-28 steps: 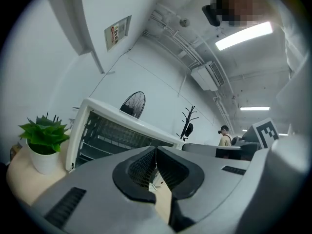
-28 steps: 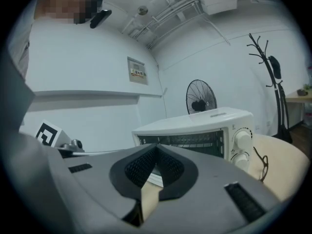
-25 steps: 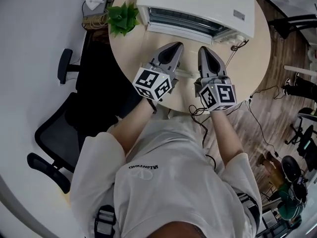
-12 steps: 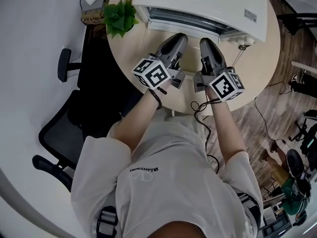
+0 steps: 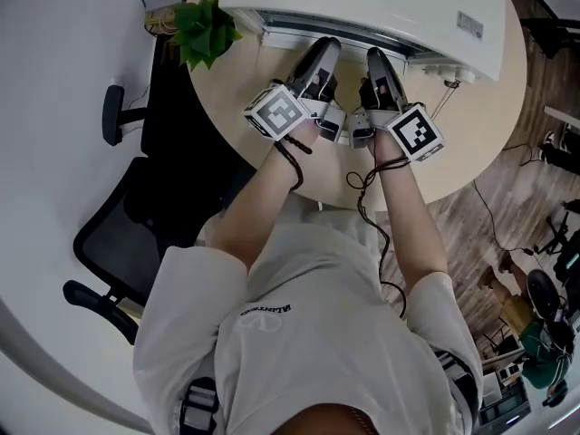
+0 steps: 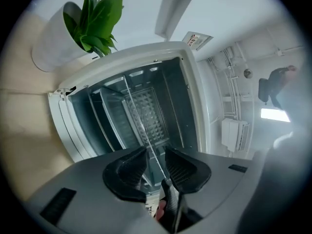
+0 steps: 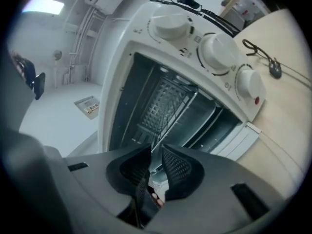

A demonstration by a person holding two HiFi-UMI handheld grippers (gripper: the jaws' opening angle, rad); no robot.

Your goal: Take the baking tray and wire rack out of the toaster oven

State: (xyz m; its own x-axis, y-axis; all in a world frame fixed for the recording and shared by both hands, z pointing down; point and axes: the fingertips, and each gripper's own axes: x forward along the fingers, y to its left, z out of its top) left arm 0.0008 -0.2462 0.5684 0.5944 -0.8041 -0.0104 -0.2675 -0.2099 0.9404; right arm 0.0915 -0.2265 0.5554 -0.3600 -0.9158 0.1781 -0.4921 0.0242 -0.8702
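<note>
The white toaster oven [image 5: 362, 3] stands at the table's far side with its door down. Inside it a shelf shows edge-on as a thin metal line [image 6: 139, 116] [image 7: 178, 116]; I cannot tell tray from wire rack. Both grippers reach level into the oven's mouth, side by side. The left gripper [image 5: 319, 57] [image 6: 156, 151] is opening its jaws, and the shelf's front edge runs into the gap without touching the pads. The right gripper [image 5: 376, 62] [image 7: 156, 150] has its jaws a narrow way apart, with the same edge leading in between them.
A potted plant [image 5: 204, 30] [image 6: 92, 23] stands left of the oven on the round wooden table [image 5: 471, 134]. Three knobs [image 7: 217, 52] line the oven's right side, with a cord [image 7: 265, 57] on the table beside them. An office chair [image 5: 118, 234] stands at the left.
Both grippers have moved forward from the table's middle to the oven's mouth, and both have rolled, their marker cubes turning.
</note>
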